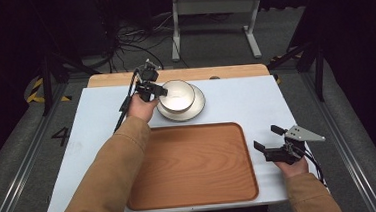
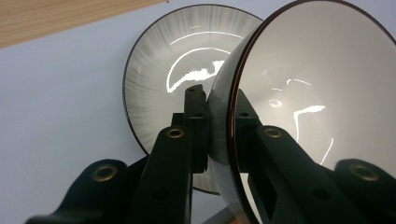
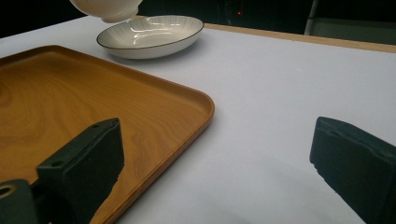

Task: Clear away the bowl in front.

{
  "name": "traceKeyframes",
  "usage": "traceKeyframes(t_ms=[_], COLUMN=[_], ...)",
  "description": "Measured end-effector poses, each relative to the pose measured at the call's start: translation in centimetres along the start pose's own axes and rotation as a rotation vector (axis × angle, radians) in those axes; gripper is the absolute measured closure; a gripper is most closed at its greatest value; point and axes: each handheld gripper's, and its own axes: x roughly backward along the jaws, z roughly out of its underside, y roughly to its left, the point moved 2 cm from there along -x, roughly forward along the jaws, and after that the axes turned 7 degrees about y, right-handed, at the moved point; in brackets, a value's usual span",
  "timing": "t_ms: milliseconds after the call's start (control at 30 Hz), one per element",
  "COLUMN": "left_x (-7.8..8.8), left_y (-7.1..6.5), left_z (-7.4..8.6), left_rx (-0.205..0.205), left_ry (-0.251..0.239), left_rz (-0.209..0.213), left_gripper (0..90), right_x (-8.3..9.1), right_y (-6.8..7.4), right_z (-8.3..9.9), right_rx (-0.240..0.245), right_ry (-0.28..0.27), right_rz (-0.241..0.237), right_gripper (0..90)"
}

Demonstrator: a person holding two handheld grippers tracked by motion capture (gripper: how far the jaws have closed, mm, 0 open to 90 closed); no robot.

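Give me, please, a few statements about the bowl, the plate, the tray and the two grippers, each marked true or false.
1. The left gripper clamps the bowl by its rim. True.
2. The bowl sits on the wooden tray. False: it hangs above the plate.
3. The right gripper is open and holds nothing. True.
4. The plate lies on the tray. False: it lies on the white table beyond it.
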Motion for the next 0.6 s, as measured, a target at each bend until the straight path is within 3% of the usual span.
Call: traceKeyframes(t_ms=[100,167,200,233,267,367,467,600], left_x=[0.3,0.5,0.5,0.6,0.7,1.2,1.5,2.5], left_y=[-0.6,-0.8,-1.1,-1.1,-1.4,-1.9,-2.6,-3.5], left_z=[0.2,0.2,0.3,0.3,0.5,0.7,1.0,1.5], left_rx=[-0.007,-0.038,-0.021,-0.054,-0.046,-0.099,-0.097,-0.162], left_ry=[0.007,0.019,0.019,0.028,0.030,0.043,0.045,0.056], left_rz=[0.009,0.016,0.023,0.024,0.031,0.038,0.048,0.055], left_gripper=[82.3,82.3,82.3,82.3,82.3,82.3,82.3,82.3], right_x=[0.0,0.0,0.0,0.0,0.0,0.0,0.0,0.0], right_y=[0.0,0.0,0.0,0.0,0.0,0.0,0.0,0.0], right_z=[0.0,0.0,0.0,0.0,0.0,0.0,0.0,0.0], right_rx=[-0.003,0.000,0.000,-0.002,0.000,0.000,0.000,-0.002], right_ry=[-0.001,0.000,0.000,-0.001,0.000,0.000,0.000,0.000], right_rz=[0.001,0.000,0.000,0.000,0.000,0.000,-0.001,-0.001], right_gripper=[3.4,3.4,3.4,3.4,3.4,3.4,3.4,3.4])
